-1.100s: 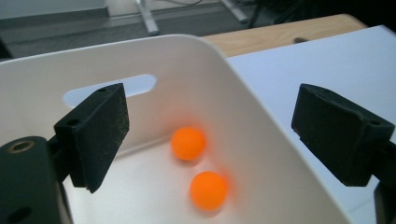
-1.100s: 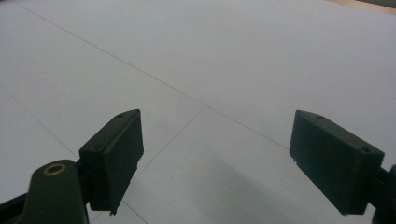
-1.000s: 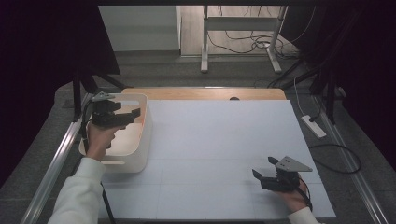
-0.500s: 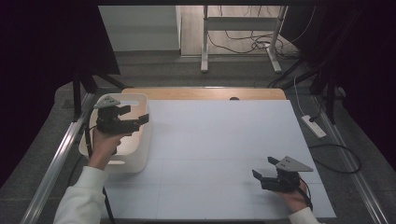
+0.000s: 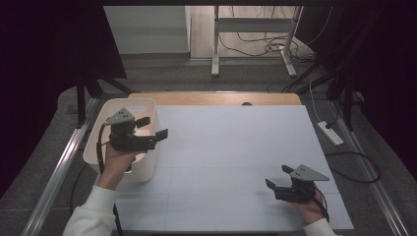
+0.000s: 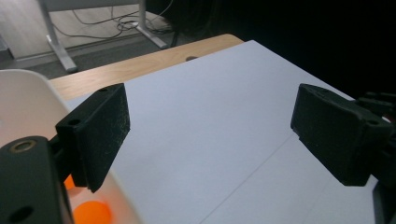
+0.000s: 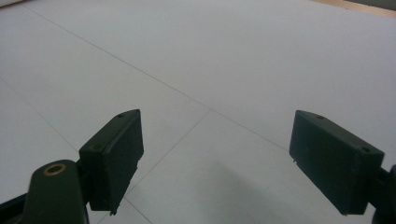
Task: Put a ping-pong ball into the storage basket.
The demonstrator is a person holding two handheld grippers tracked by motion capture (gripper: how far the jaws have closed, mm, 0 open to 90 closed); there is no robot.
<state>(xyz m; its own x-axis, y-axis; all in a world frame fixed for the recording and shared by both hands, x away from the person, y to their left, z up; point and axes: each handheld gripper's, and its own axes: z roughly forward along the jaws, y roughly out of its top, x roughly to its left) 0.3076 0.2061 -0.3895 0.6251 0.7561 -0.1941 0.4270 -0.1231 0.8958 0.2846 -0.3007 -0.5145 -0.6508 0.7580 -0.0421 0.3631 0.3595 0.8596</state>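
Hands come in from the bottom of the high view, one at each side of the table [image 5: 231,162], which is covered by a pale sheet with a strip of bare wood along its far edge. The left gripper [image 5: 152,128] is raised over the near right part of the white bin [image 5: 98,142] that stands at the table's left edge; the left hand [image 5: 118,160] grips it from below, with the forearm in a white sleeve [image 5: 91,216] rising at a slant from the bottom left, and the jaws point rightward toward the middle of the table. Its jaws stand wide apart with nothing between them, which the left gripper view confirms: through the gap in the left gripper [image 6: 210,135] lies only bare pale sheet. In that same view the bin's white rim [image 6: 28,98] curves past the near jaw, and an orange object [image 6: 91,212] lies inside the bin, low in the corner of the picture; what it is cannot be told. The right gripper [image 5: 278,177] sits low near the table's near right corner, well apart from the bin, held by the right hand [image 5: 307,206] from behind and pointing left. In the right gripper view the right gripper [image 7: 215,158] has its jaws spread wide too, empty, over bare sheet.
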